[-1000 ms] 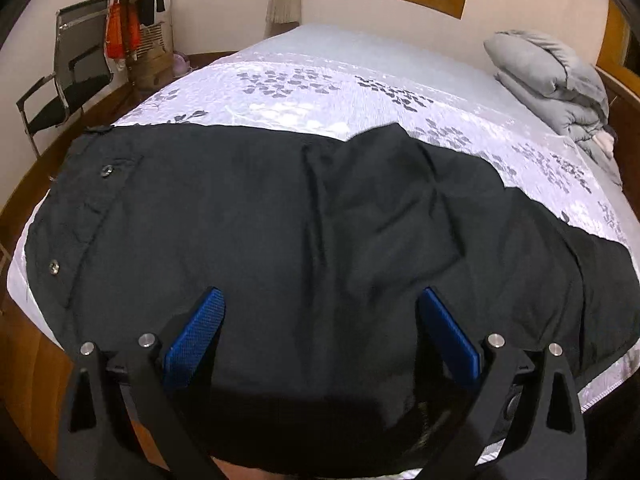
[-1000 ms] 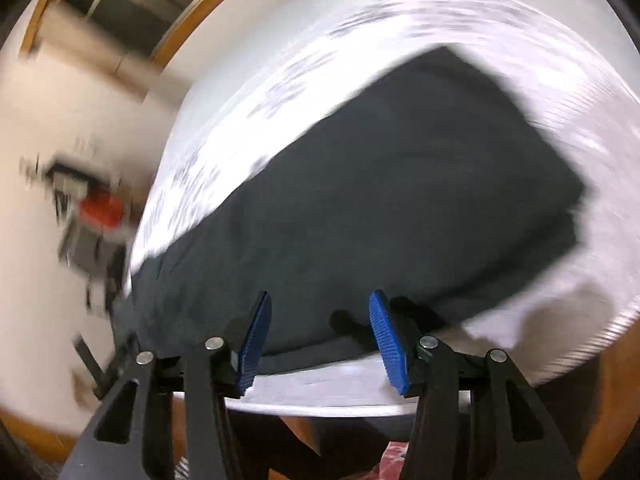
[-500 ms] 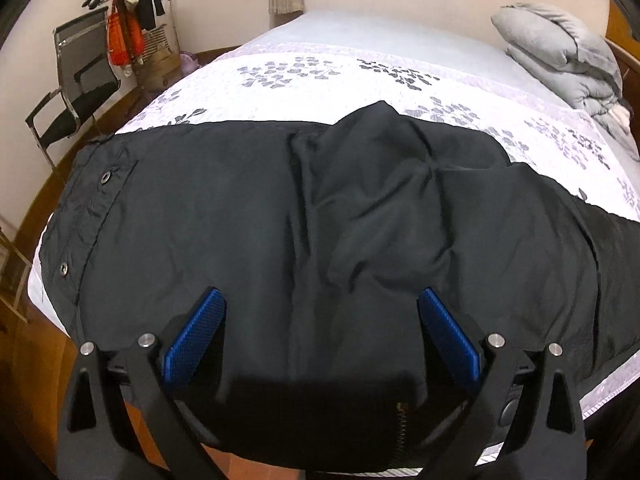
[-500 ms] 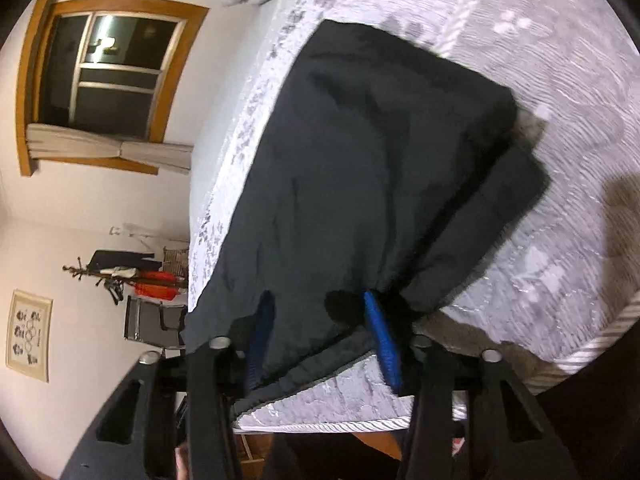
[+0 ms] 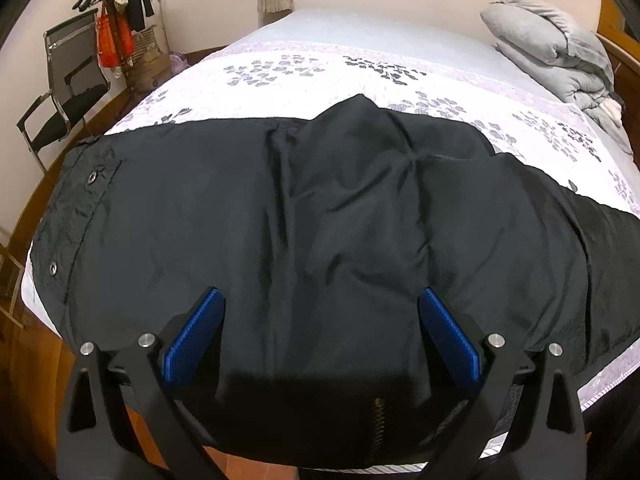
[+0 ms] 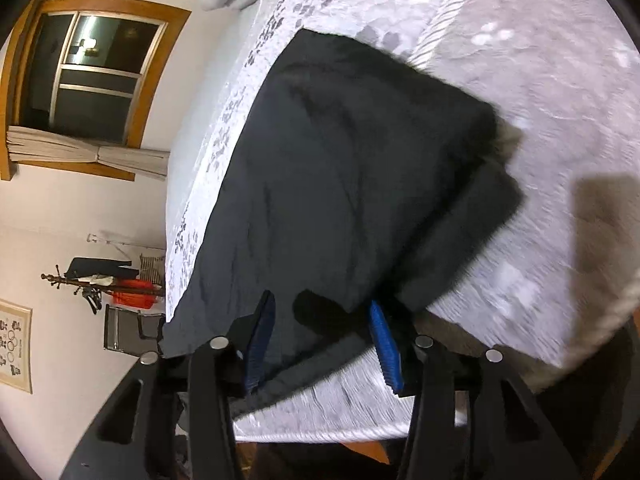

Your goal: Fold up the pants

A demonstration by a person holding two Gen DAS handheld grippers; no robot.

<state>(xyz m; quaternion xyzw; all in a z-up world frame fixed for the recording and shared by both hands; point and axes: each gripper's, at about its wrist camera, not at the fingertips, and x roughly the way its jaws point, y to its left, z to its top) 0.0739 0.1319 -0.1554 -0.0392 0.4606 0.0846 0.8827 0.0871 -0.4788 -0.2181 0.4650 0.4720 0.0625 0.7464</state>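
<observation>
Black pants (image 5: 320,220) on the bed (image 5: 360,64) show no readable label; left gripper (image 5: 320,336) jaws gape wide over them, right gripper (image 6: 324,340) jaws, just narrowing, straddle the hem edge without pinching it

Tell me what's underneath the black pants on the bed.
The black pants lie on a white bedspread with grey leaf print, visible past their far edge and hem. One leg lies beneath the other. What the cloth covers directly cannot be seen.

Both wrist views look down closely, sharing the black pants (image 5: 320,220).
</observation>
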